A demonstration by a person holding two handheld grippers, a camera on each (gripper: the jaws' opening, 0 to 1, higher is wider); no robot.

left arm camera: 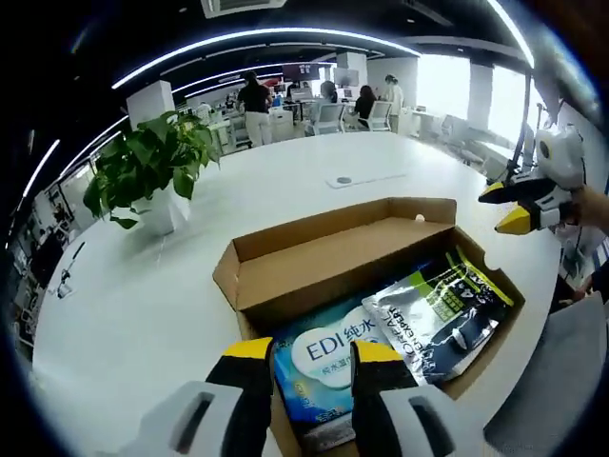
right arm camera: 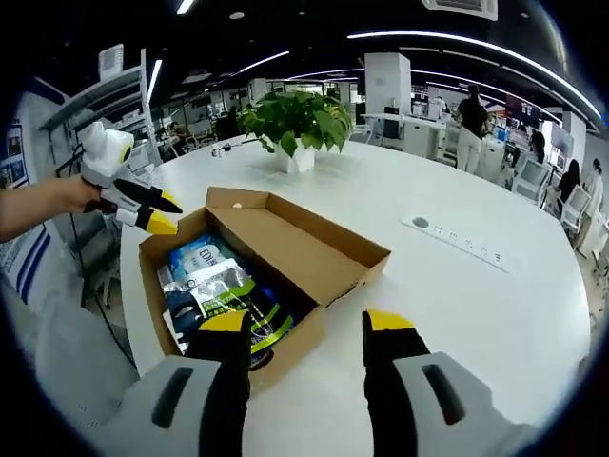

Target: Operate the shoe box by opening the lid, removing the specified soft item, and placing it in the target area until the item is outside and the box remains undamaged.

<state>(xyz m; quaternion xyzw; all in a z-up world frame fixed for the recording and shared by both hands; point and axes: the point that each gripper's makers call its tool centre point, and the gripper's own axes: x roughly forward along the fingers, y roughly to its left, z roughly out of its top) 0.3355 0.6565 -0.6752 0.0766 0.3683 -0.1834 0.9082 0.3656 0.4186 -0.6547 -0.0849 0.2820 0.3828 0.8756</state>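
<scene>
Now both grippers, left (left arm camera: pixel 306 357) and right (right arm camera: pixel 306 328), are hovering unclenched over the opened box (right arm camera: pixel 285 249); the pack (left arm camera: pixel 324 367) is lying inside, and grabbing carelessly is risking tearing the cardboard.

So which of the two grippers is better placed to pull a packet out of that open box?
Probably the left gripper: its open jaws hang right above the blue wipes packet in the open shoe box. The right gripper sits back over the box's lid side.

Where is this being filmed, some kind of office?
Probably an open-plan office: a large white table holding a potted plant, desks with office chairs behind, people standing there, and long ceiling light strips.
</scene>
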